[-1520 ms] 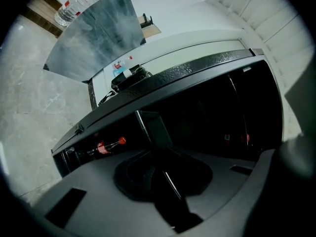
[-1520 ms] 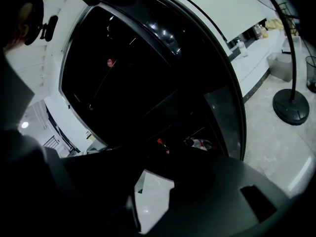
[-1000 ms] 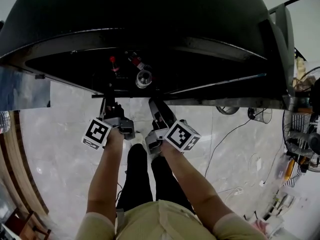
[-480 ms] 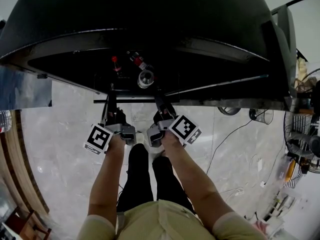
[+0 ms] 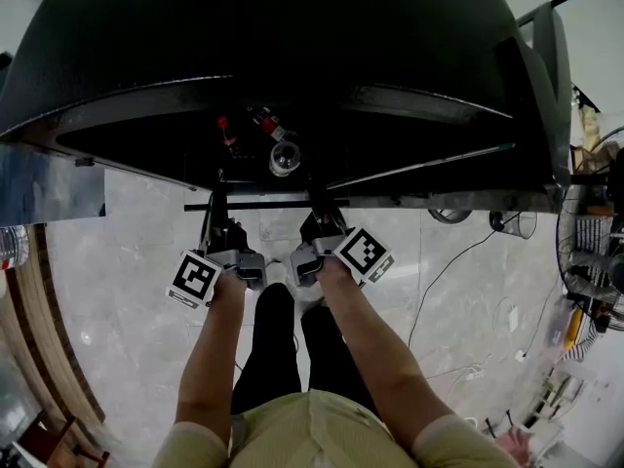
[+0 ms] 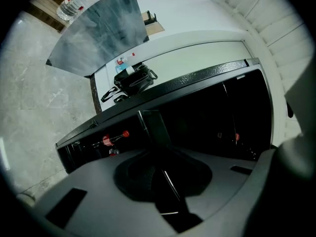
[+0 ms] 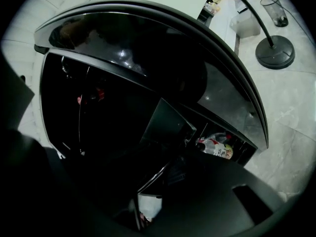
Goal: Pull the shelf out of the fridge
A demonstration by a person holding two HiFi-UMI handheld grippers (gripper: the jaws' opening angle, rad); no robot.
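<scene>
1. The fridge (image 5: pixel 292 37) is a glossy black cabinet with a curved-looking top. Its near side is open and the inside is dark.
2. The shelf (image 5: pixel 263 206) shows as a thin, straight, dark front rim with a clear pane behind it, and pale floor shows through the pane. It sticks out of the fridge's open near side, above the floor.
3. The left gripper (image 5: pixel 216 213) has its jaws clamped on the left part of the rim. In the left gripper view, a thin bright edge of the shelf (image 6: pixel 170 186) runs between the flat, dark jaws of the left gripper (image 6: pixel 158 149).
4. The right gripper (image 5: pixel 320 211) is clamped on the right part of the rim, just beside the left one. In the right gripper view, the shelf's edge (image 7: pixel 153 177) sits between the jaws of the right gripper (image 7: pixel 165 154).
5. Bottles with red caps (image 5: pixel 226 125) lie inside the fridge, beyond the rim. One has a printed label (image 7: pixel 217 147).
6. The floor (image 5: pixel 127 261) is polished grey marble with faint veins.
</scene>
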